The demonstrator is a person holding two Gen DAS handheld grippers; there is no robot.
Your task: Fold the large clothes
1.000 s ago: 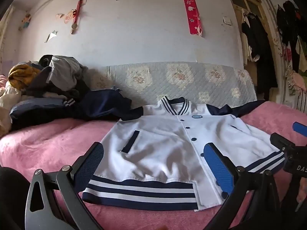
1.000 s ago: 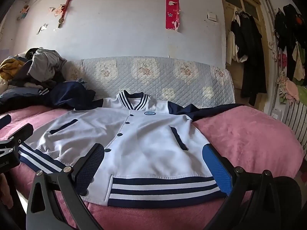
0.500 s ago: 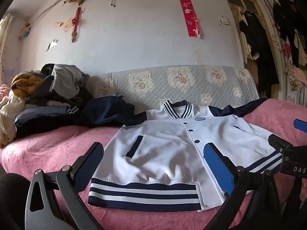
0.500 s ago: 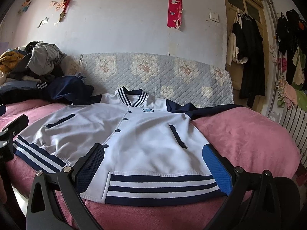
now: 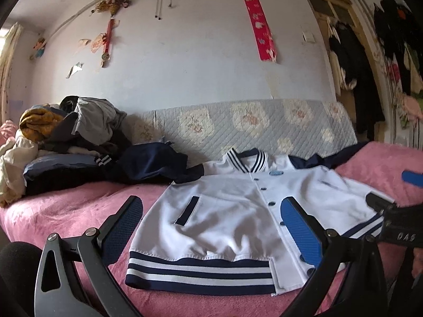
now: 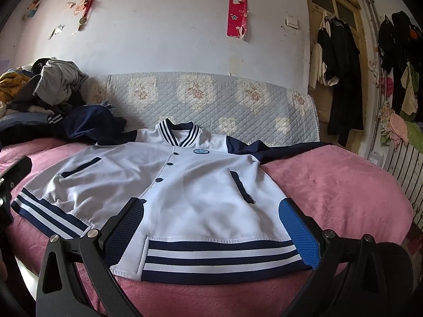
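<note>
A white jacket (image 5: pixel 232 211) with navy striped hem and collar lies flat, front up and buttoned, on a pink bed (image 5: pixel 66 206). In the left wrist view it fills the centre and right of the frame; in the right wrist view it fills the centre and left (image 6: pixel 185 185), collar toward the top. Its navy sleeves (image 6: pixel 277 150) spread out to the sides near the collar; one runs toward the right over the pink cover.

The left gripper (image 5: pixel 211 227) hovers at the bottom of its frame, fingers wide apart, holding nothing, above the hem's left half. The right gripper (image 6: pixel 211 227) does likewise in its own frame, fingers wide apart and empty, over the hem's right half. Part of the right gripper also shows at the right edge of the left view.

A pile of clothes (image 5: pixel 66 137) sits at the left of the frame on the bed. A quilted floral cover (image 6: pixel 211 100) stands behind the jacket against the wall. A red banner (image 5: pixel 260 26) hangs at the top centre, and dark clothes (image 6: pixel 341 79) hang at the upper right.
</note>
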